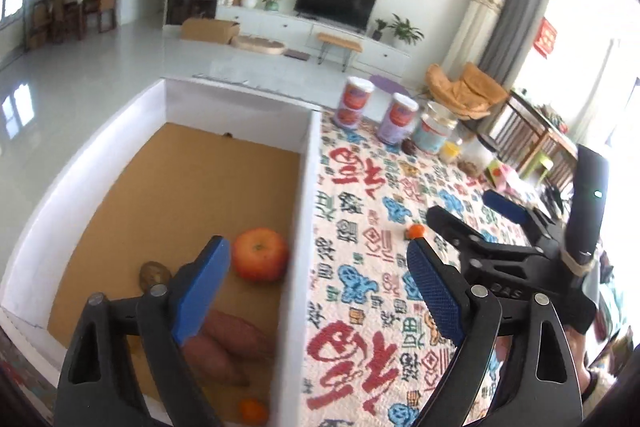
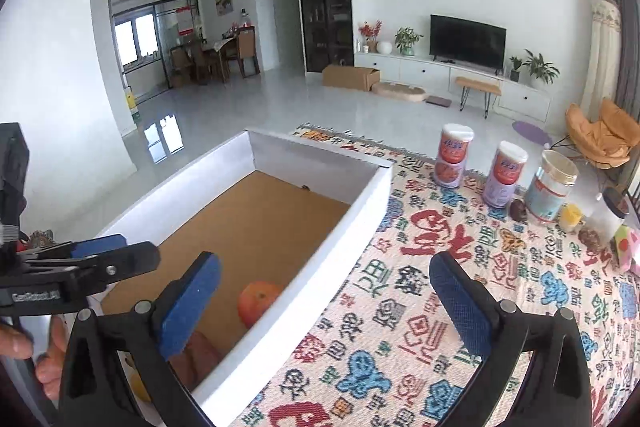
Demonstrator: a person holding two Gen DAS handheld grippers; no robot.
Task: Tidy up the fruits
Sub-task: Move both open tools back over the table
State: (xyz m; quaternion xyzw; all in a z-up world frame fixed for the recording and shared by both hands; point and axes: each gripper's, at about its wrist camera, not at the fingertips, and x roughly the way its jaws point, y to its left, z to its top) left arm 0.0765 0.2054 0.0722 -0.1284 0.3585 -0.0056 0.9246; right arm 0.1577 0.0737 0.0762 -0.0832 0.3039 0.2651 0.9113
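Both grippers hang over the near end of the white box (image 1: 308,187), tilted down and looking forward across it. The left gripper (image 1: 316,287) has its blue fingers (image 1: 200,291) spread wide with nothing between them; one finger sits over the box's brown cardboard floor, the other out over the patterned cloth (image 1: 360,267) covering the surface, so the box's right wall runs up between them. The right gripper (image 2: 324,307) is in much the same pose, fingers gaping and empty, straddling that same wall. In the left wrist view the right gripper shows up off to the right, low over the cloth. Fruit-wise, a big orange-red fruit (image 1: 260,254) lies on the box floor just beyond the left gripper's left finger, close against the right wall. Nearer the camera are a couple of sweet potatoes (image 1: 228,347), partly hidden behind that finger, plus a small orange (image 1: 253,410) at the bottom edge. One tiny orange fruit (image 1: 417,230) sits out on the cloth, just past the tip of the left gripper's right finger and close to the right gripper's fingers. Three canisters (image 2: 502,179) stand in a row at the far side of the cloth, well apart from both grippers
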